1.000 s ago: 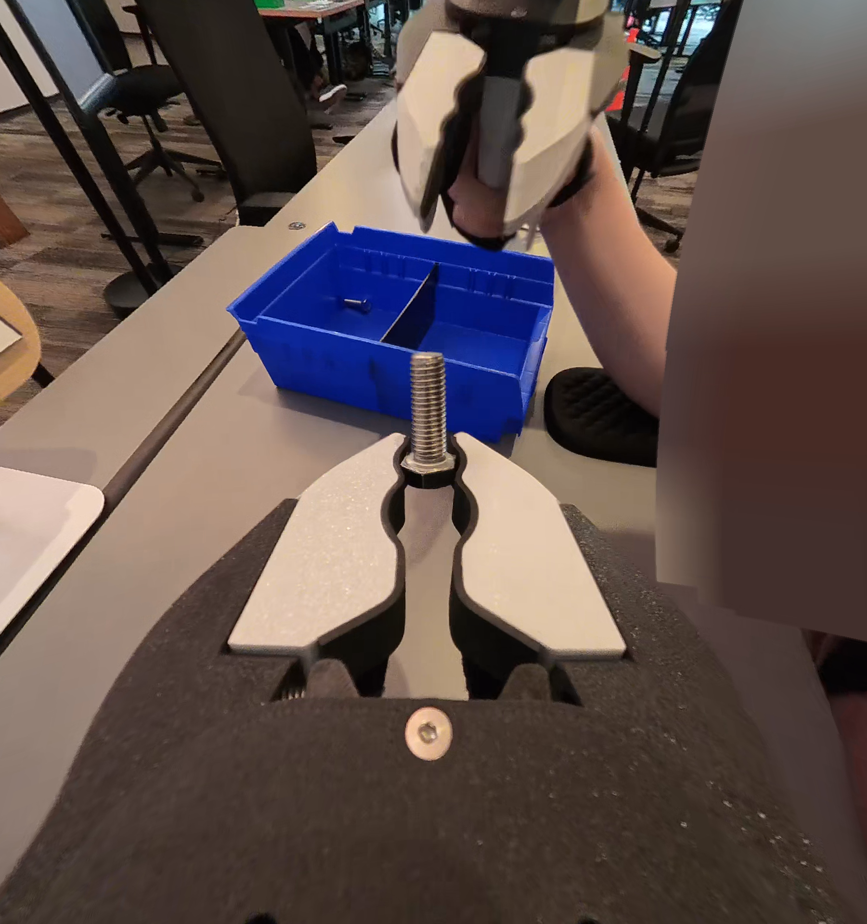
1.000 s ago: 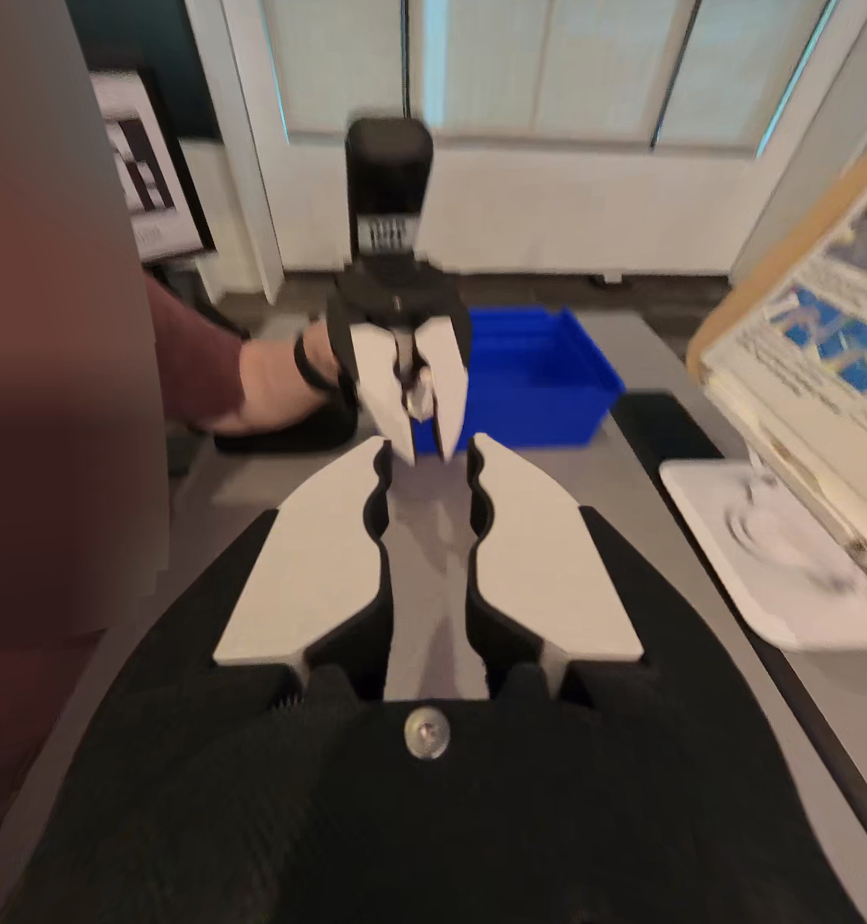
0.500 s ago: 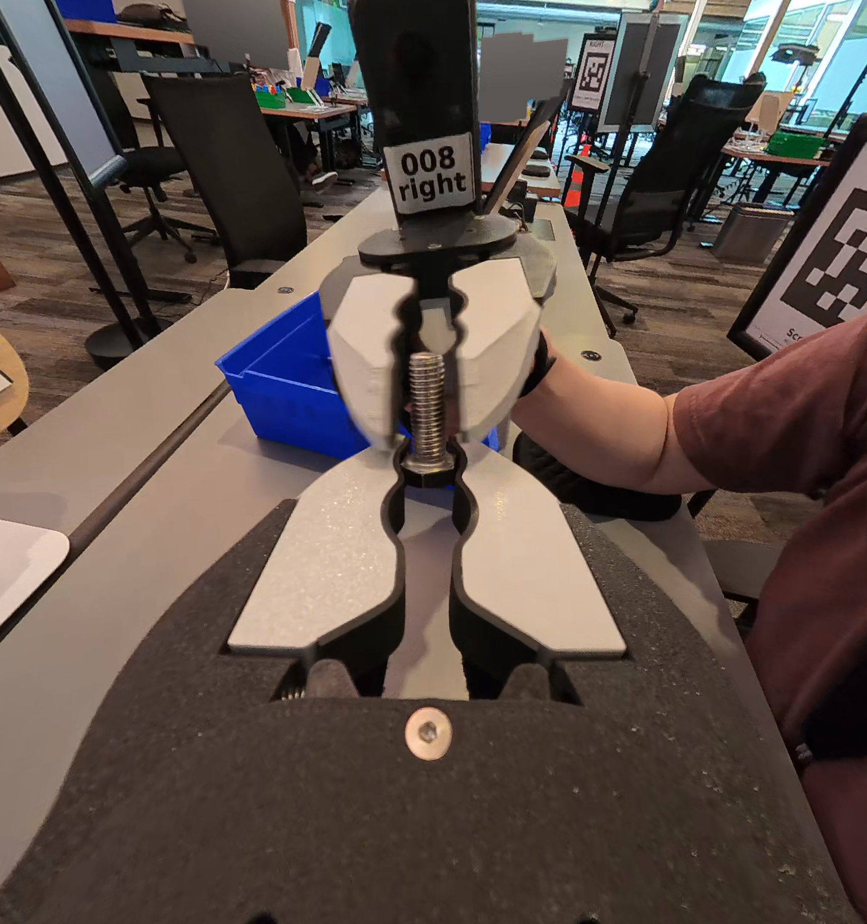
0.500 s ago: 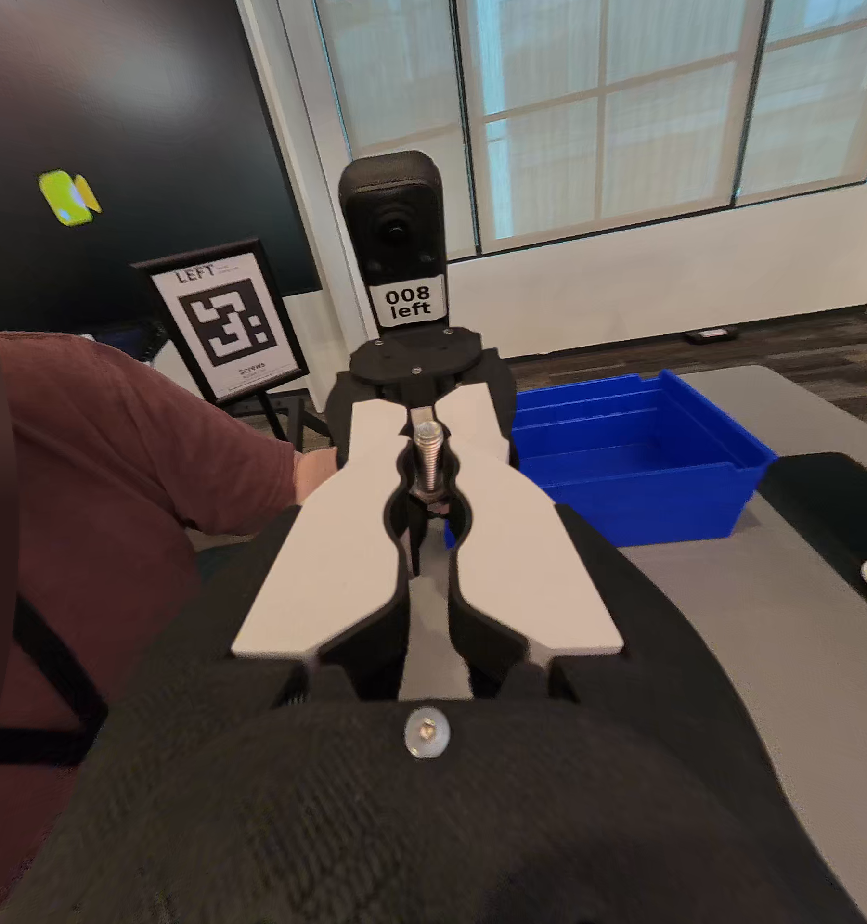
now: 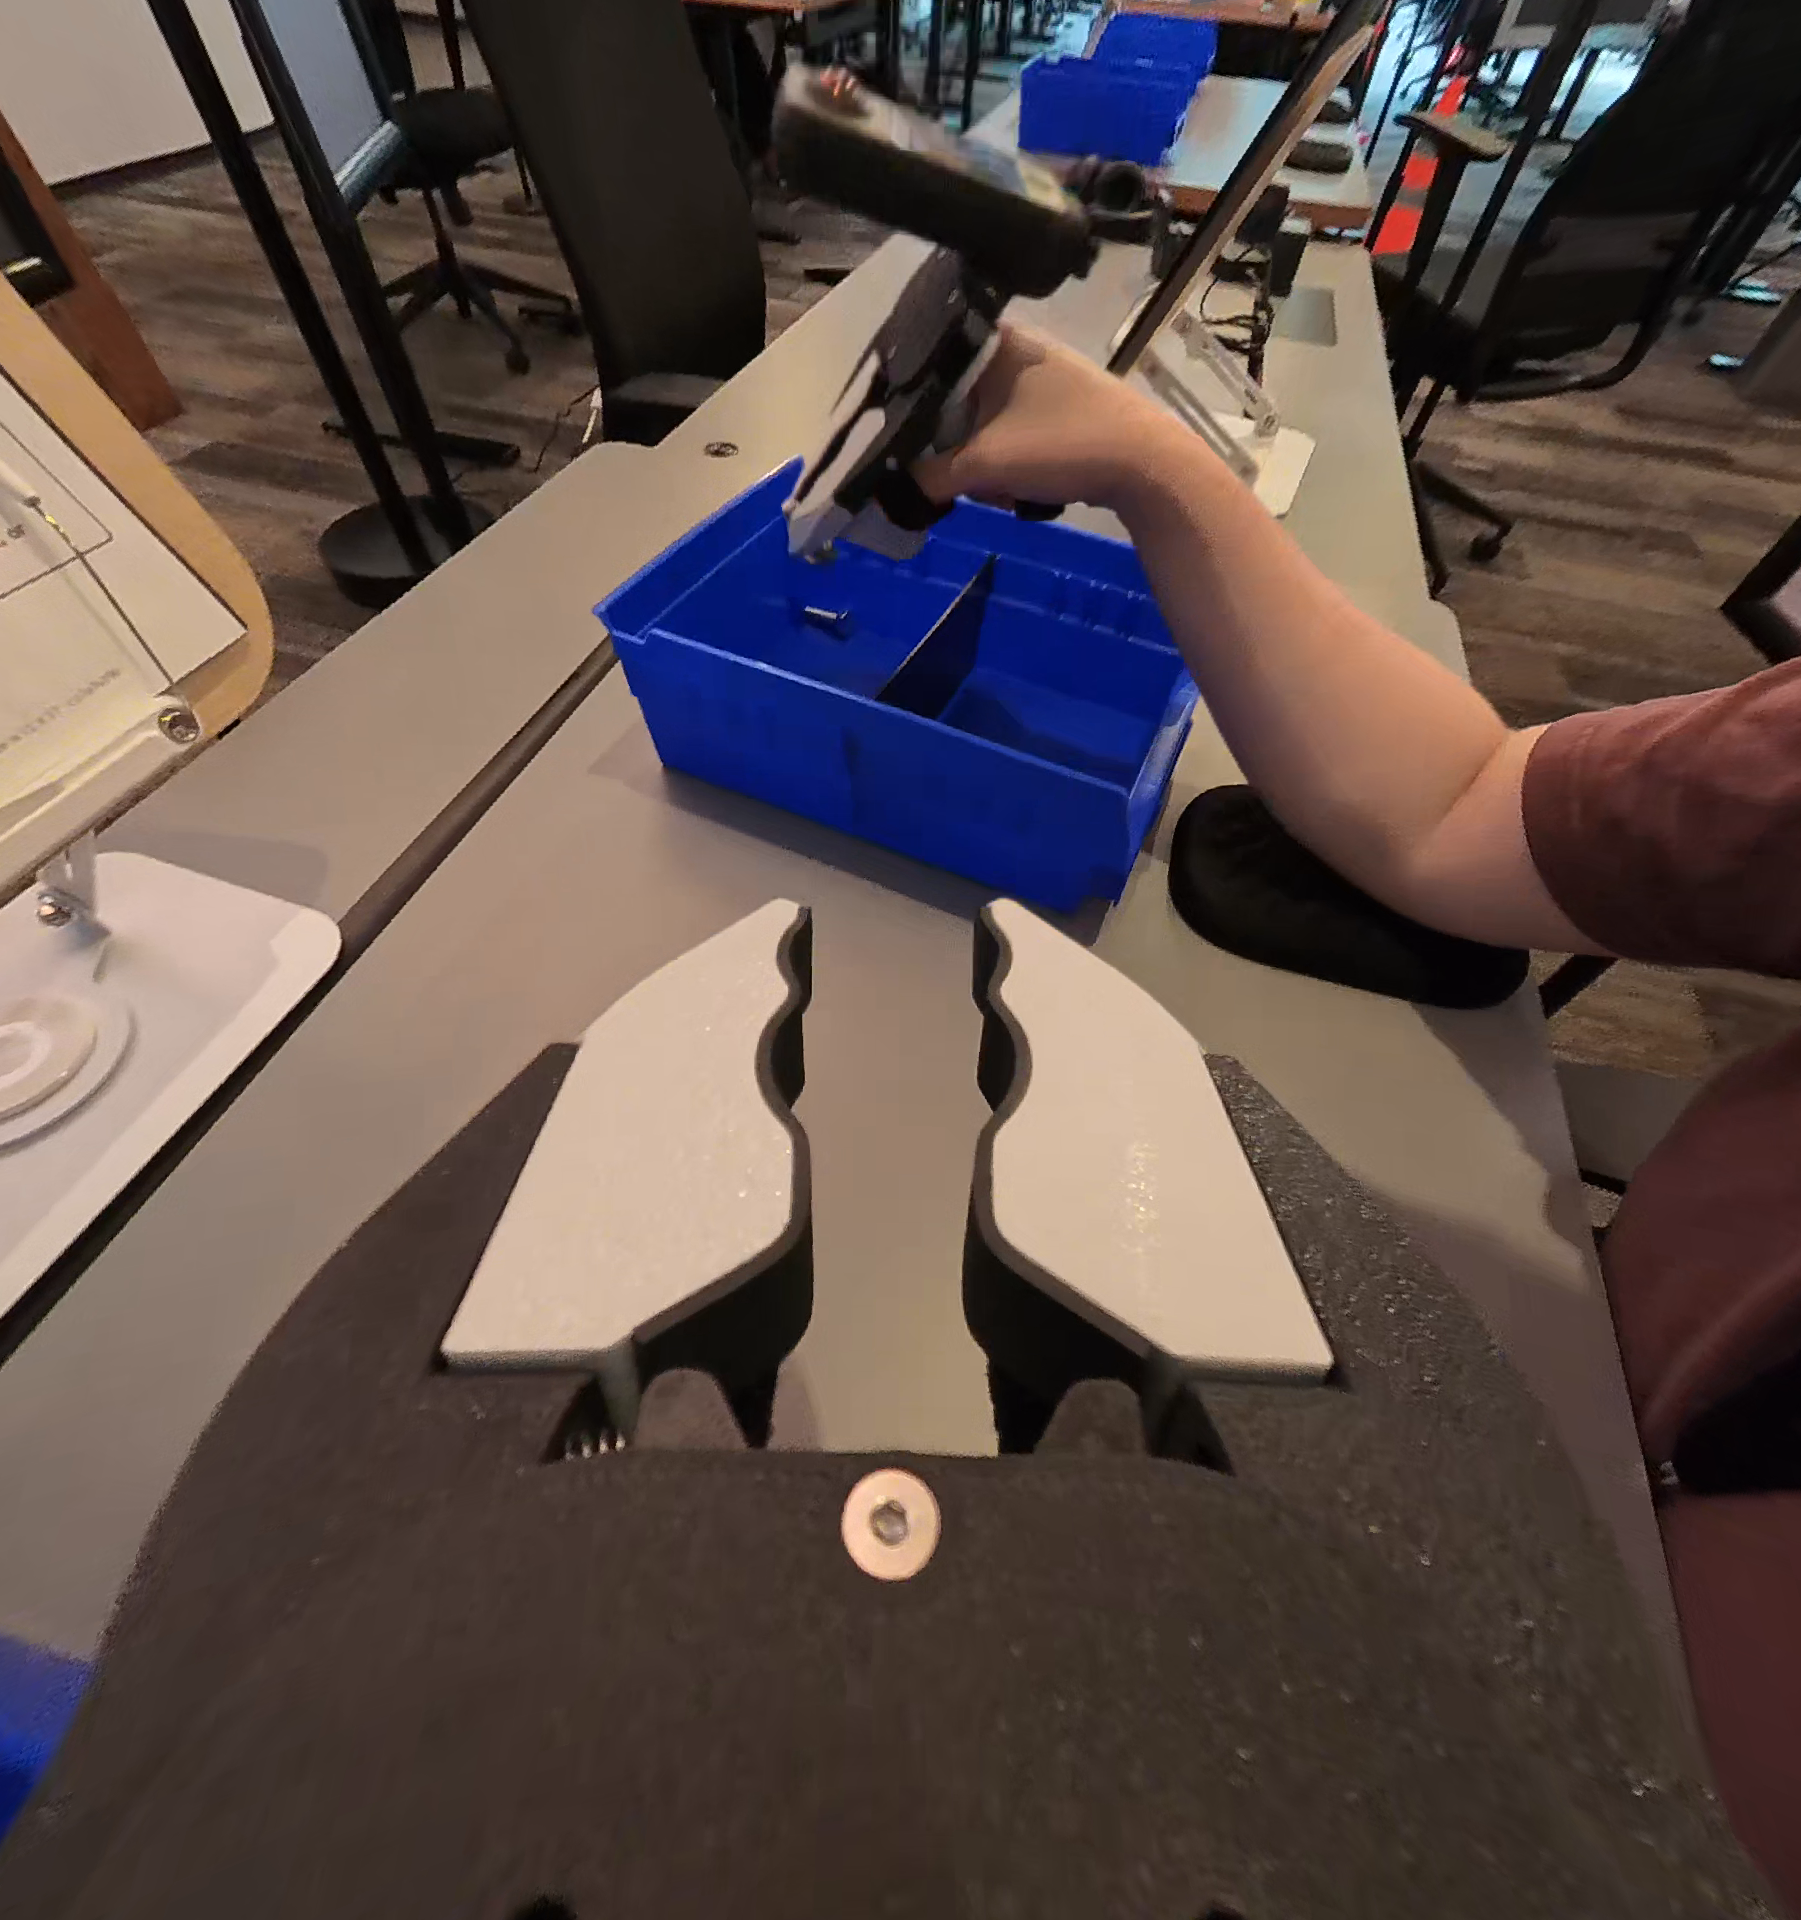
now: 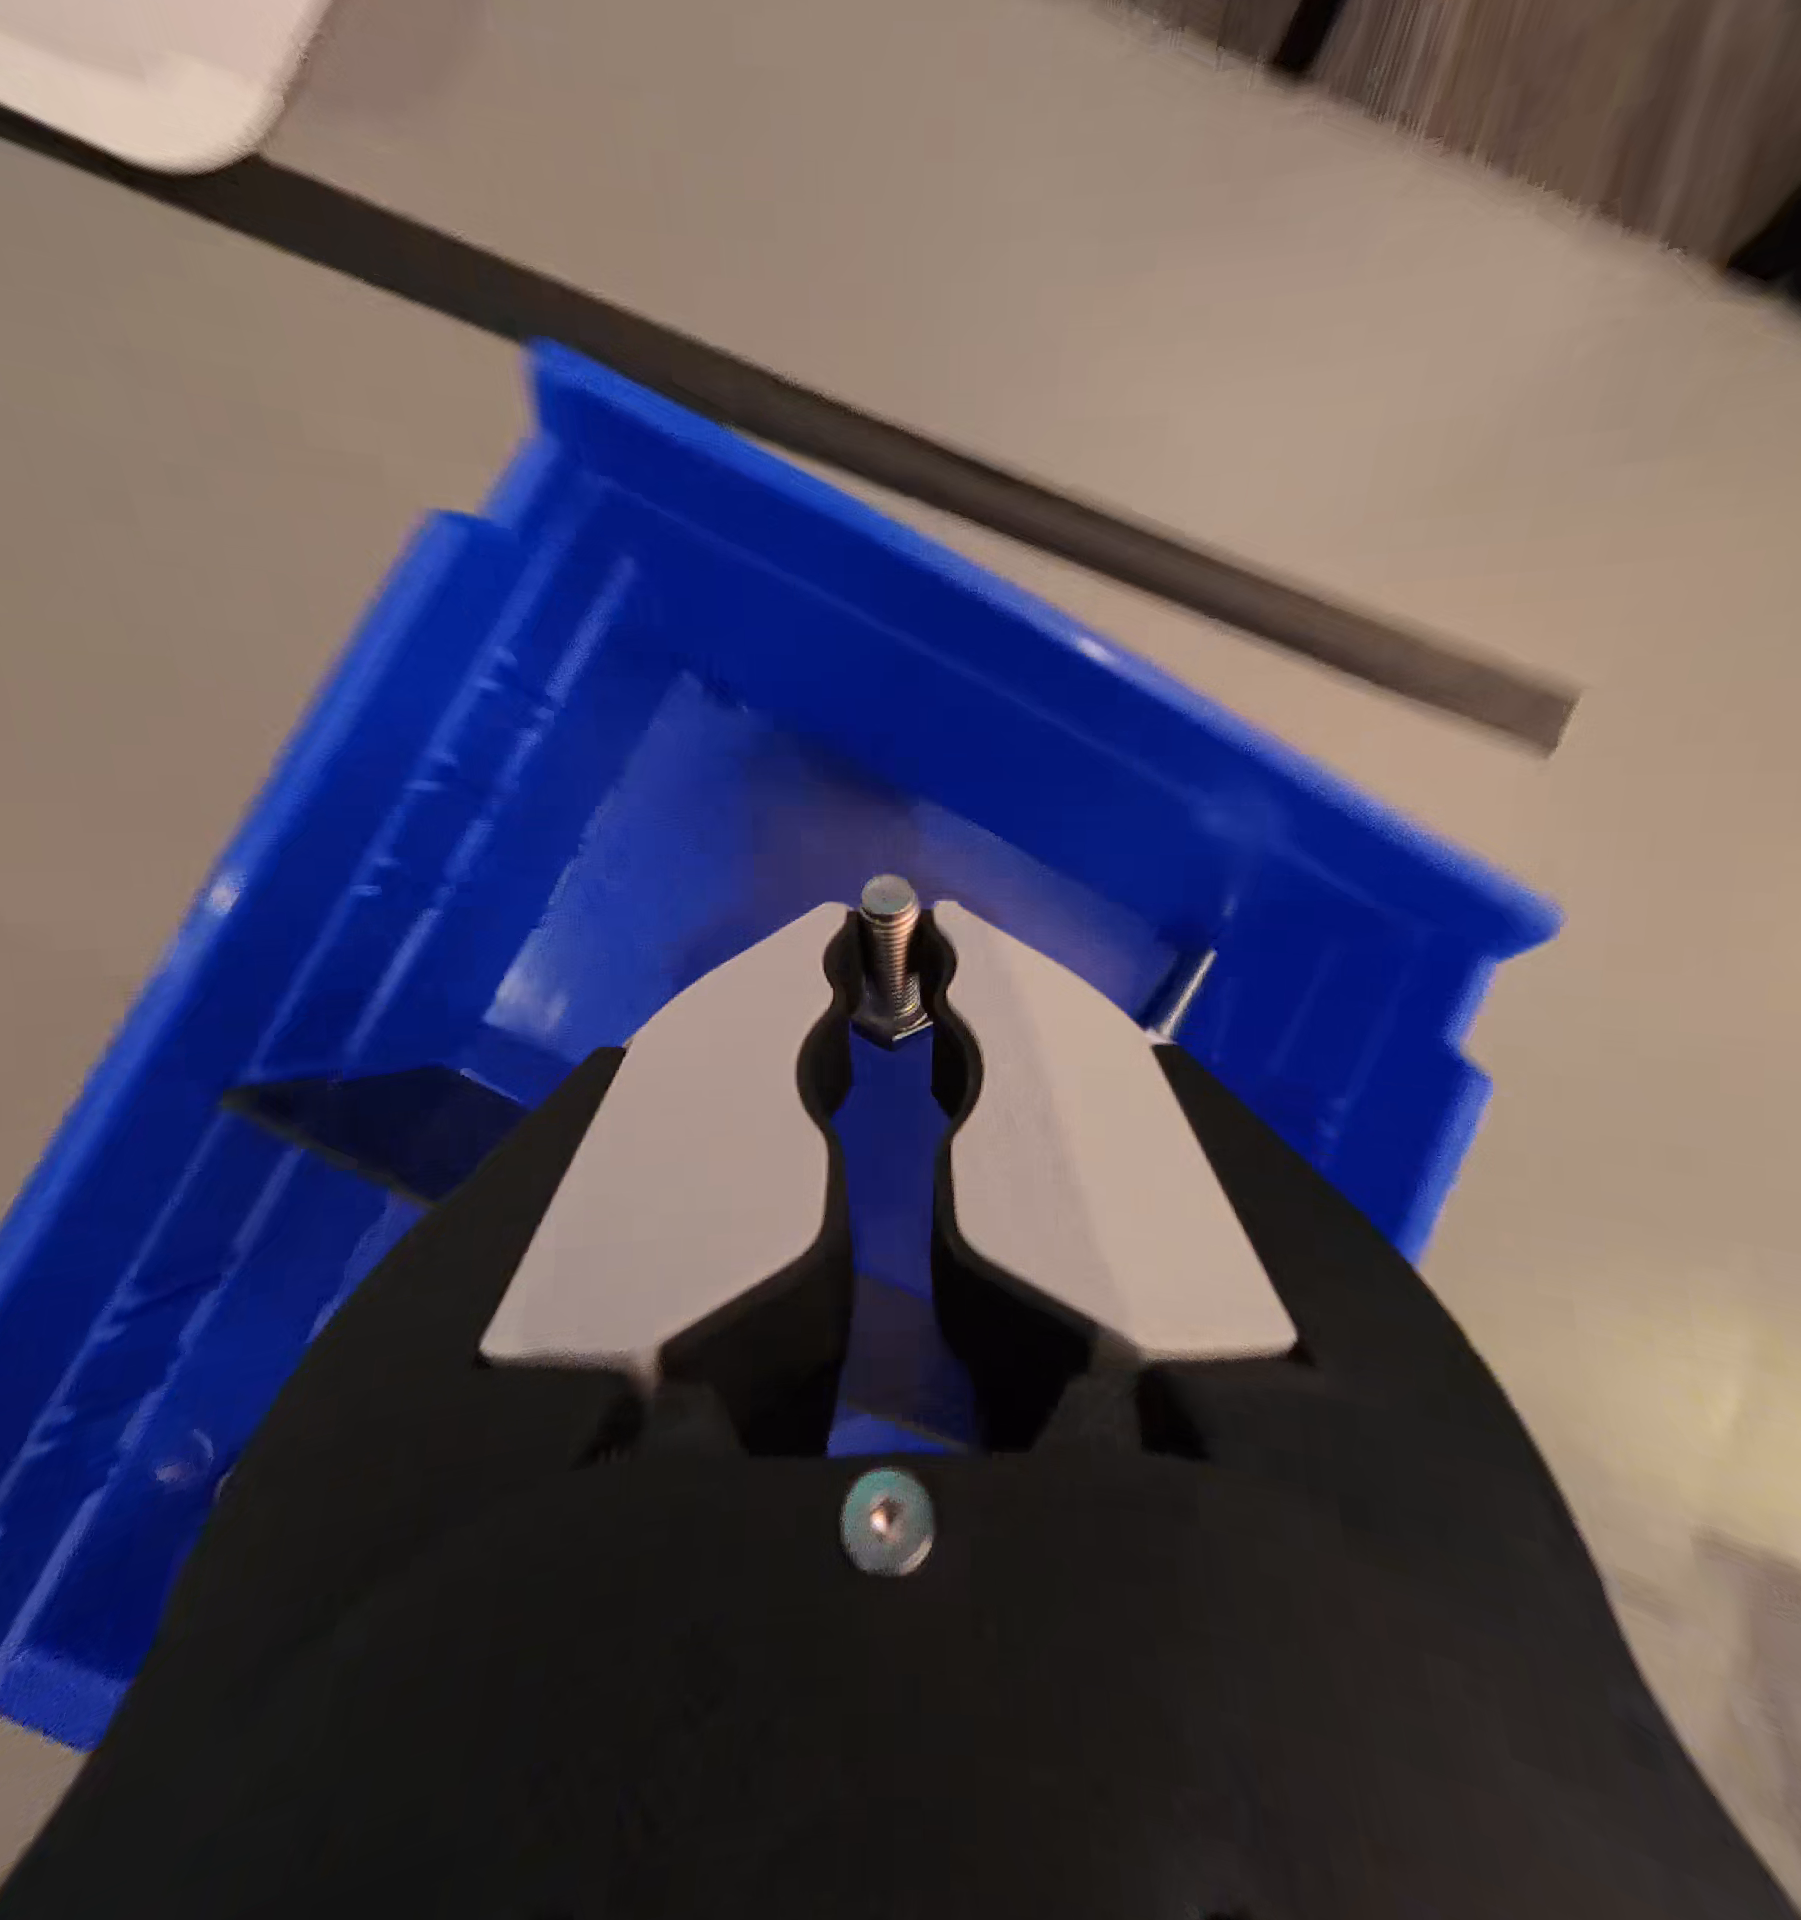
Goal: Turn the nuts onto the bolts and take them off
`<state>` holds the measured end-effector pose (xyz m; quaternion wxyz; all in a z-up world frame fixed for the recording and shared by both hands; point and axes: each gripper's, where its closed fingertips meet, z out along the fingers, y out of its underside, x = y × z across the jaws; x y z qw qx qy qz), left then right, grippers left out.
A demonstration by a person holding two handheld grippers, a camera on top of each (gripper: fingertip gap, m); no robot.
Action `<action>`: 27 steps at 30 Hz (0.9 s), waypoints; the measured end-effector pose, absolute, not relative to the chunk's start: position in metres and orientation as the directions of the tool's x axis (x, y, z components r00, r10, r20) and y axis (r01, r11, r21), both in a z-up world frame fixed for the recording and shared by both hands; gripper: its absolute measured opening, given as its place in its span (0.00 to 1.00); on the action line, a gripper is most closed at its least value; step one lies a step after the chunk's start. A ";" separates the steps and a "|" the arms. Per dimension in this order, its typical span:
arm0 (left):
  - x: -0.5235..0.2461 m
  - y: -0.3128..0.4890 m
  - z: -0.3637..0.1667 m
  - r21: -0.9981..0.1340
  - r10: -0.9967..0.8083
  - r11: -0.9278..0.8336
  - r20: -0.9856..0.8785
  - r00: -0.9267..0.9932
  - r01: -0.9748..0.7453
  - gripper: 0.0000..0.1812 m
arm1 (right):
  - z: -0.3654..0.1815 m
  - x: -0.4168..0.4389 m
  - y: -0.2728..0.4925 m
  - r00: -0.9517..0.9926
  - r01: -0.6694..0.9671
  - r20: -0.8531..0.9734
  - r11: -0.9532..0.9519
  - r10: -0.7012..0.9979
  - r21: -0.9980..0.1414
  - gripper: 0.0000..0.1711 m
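Note:
My right gripper (image 6: 888,916) is shut on a small steel bolt (image 6: 888,966), threaded end pointing away and hex end toward the camera. It points down into a compartment of the blue bin (image 6: 875,665). In the left wrist view the right gripper (image 5: 823,535) hangs over the left compartment of the bin (image 5: 875,790), just above a small metal piece (image 5: 826,617) lying on the bin floor. My left gripper (image 5: 891,920) is open and empty, above the grey table in front of the bin.
A dark divider (image 5: 937,644) splits the bin in two. A black wrist pad (image 5: 1332,914) lies right of the bin under the person's forearm (image 5: 1291,665). A white stand base (image 5: 96,1039) and a board with paper (image 5: 44,582) are at the left. The tips of one gripper are about 40 cm away from the tips of the other.
My left gripper has opened and let go of the bolt. My right gripper closed on the bolt and carried it away to above the bin's left compartment.

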<state>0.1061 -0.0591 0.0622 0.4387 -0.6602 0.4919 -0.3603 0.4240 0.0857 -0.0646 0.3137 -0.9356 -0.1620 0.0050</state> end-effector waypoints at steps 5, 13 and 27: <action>0.097 -0.055 0.057 -0.910 -0.955 -0.173 0.062 0.289 -0.377 0.16 | -0.109 0.452 0.084 0.968 0.248 0.127 -0.875 0.214 -0.415 0.08; 0.025 -0.004 0.062 -0.859 -0.793 -0.168 -0.173 0.584 -0.483 0.16 | -0.033 0.446 0.099 0.983 0.154 0.042 -0.670 0.180 -0.727 0.16; -0.134 0.034 -0.071 -0.450 -0.506 -0.777 0.031 0.862 -0.440 0.14 | 0.006 0.400 0.091 0.943 0.281 0.118 -0.554 0.312 -0.784 0.18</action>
